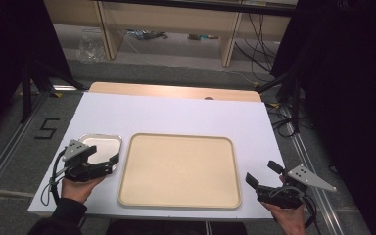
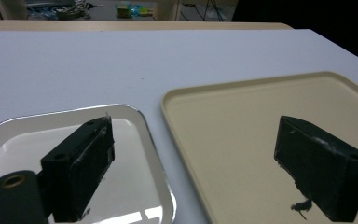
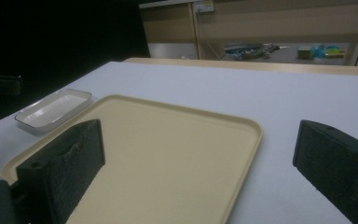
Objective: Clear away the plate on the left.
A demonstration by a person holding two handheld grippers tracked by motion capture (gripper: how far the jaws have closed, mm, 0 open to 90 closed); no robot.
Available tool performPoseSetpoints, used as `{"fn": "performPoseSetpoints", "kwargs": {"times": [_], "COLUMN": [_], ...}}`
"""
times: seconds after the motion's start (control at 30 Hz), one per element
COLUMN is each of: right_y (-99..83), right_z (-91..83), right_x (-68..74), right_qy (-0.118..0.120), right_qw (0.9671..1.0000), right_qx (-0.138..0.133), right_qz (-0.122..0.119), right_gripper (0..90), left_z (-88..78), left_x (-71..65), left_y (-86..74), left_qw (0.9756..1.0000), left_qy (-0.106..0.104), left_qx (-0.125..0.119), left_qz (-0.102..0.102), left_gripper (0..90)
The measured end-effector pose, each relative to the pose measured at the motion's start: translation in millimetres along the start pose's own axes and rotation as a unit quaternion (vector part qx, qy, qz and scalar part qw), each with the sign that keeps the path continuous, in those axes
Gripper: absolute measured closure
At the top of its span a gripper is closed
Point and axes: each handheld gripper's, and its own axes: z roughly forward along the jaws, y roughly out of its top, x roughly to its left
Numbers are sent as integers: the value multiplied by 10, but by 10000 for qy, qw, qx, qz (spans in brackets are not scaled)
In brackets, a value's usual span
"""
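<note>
Two handheld grippers are seen at the near edge of a white table [image 1: 176, 115], one at each side of a large beige tray [image 1: 178, 171]. The left gripper [image 1: 108, 164] is held by a hand [image 1: 78, 188] at the near left, its jaws spread wide. In the left gripper view, one jaw is seen over a small shiny metal tray [image 2: 135, 116] and the other over the near left part of the beige tray [image 2: 242, 135]; whether either jaw touches what lies under it cannot be told.

The metal tray [image 1: 108, 142] is placed just beside the beige tray's left edge, near the table's left side, and nothing is seen lying in it. The beige tray is set in the near middle of the table, and its surface is bare.

The right gripper [image 1: 263, 175] is held by a hand [image 1: 289, 218] at the near right corner of the table, just off the beige tray's near right corner. Its jaws are likewise spread wide, with nothing gripped between them. In the right gripper view, the beige tray [image 3: 168, 149] is seen stretching away to the left, with the metal tray [image 3: 53, 109] beyond it at the far left.

Wooden furniture legs and loose cables are visible on the floor beyond the table's far edge.
</note>
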Motion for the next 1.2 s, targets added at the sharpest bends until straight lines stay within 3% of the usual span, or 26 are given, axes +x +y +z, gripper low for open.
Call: {"fn": "performPoseSetpoints", "kwargs": {"times": [0.07, 0.1, 0.17, 0.23, 0.27, 0.3, 0.33, 0.37, 0.4, 0.43, 0.47, 0.53, 0.63, 0.67, 0.7, 0.77, 0.8, 0.87, 0.9, 1.0, 1.03, 1.07, 1.13, 1.17, 1.2], "right_y": [3, 0, -1, -3, 1, -3, -2, -8, -8, -9, -7, -6, -11, -22, -26, -15, -15, -26, -22, -15, -15, -19, -19, -15, -15], "right_z": [1, 0, 4, 8, 0, 0, 10, 20, 21, 21, 11, 6, -7, 4, 11, -15, -15, 8, 4, 5, 4, 11, 7, 3, 3], "right_x": [-3, 11, 0, 3, -3, 16, 8, 26, 29, 31, 12, 7, -2, -11, 5, -11, -11, -2, -10, -7, 5, 0, -12, -14, -14], "right_qy": [-11, -18, 21, 39, -19, -9, -14, 56, 46, 45, -18, -3, -79, -74, 4, -130, -130, -49, -77, -125, -65, -16, -75, -98, -98], "right_qw": [10000, 10000, 10000, 10000, 10000, 9999, 10000, 9999, 9999, 9999, 10000, 10000, 9999, 10000, 9998, 9999, 9999, 9999, 9999, 9999, 9998, 9999, 10000, 9999, 9999], "right_qx": [0, 11, -15, -43, 27, 48, 37, 49, 57, 63, 41, -1, 91, -43, -84, 18, 18, -94, -50, 28, 74, 14, -32, 18, 18], "right_qz": [-22, 77, 3, 33, -17, 100, 4, 121, 125, 129, -32, -23, 70, 45, 181, -8, -8, 119, 61, 75, 179, 146, 49, 31, 31], "right_gripper": [28, 28, 28, 28, 28, 28, 28, 29, 29, 29, 29, 29, 32, 33, 35, 36, 36, 40, 42, 47, 49, 50, 51, 52, 52], "left_z": [-12, -16, -18, -20, -20, -9, -1, 5, 5, 30, 42, 55, 121, 121, 163, 199, 199, 211, 213, 230, 230, 230, 236, 242, 242], "left_x": [68, 96, 155, 174, 186, 206, 210, 216, 216, 244, 268, 296, 428, 428, 513, 610, 610, 766, 823, 991, 1024, 1055, 1063, 1102, 1102], "left_y": [3, 5, 11, 11, 13, 15, 14, 19, 19, 36, 46, 57, 68, 68, 72, 70, 70, 73, 75, 81, 84, 90, 95, 100, 100], "left_qw": [9999, 9998, 9993, 9990, 9988, 9983, 9979, 9975, 9975, 9965, 9960, 9954, 9925, 9925, 9904, 9865, 9865, 9822, 9807, 9773, 9767, 9773, 9762, 9781, 9781], "left_qy": [101, 169, 207, 256, 332, 425, 538, 612, 612, 746, 794, 842, 985, 985, 1002, 1094, 1094, 1270, 1373, 1444, 1466, 1420, 1442, 1342, 1342], "left_qx": [-11, -7, 90, 121, 165, 233, 239, 275, 275, 320, 355, 380, 607, 607, 827, 1105, 1105, 1289, 1283, 1320, 1323, 1361, 1388, 1437, 1437], "left_qz": [-77, -135, -308, -334, -320, -325, -270, -205, -205, -195, -214, -243, -393, -393, -479, -505, -505, -511, -535, -812, -837, -786, -835, -677, -677], "left_gripper": [124, 126, 131, 131, 132, 132, 135, 138, 138, 139, 140, 141, 147, 147, 147, 147, 147, 150, 151, 156, 167, 188, 224, 268, 341]}}
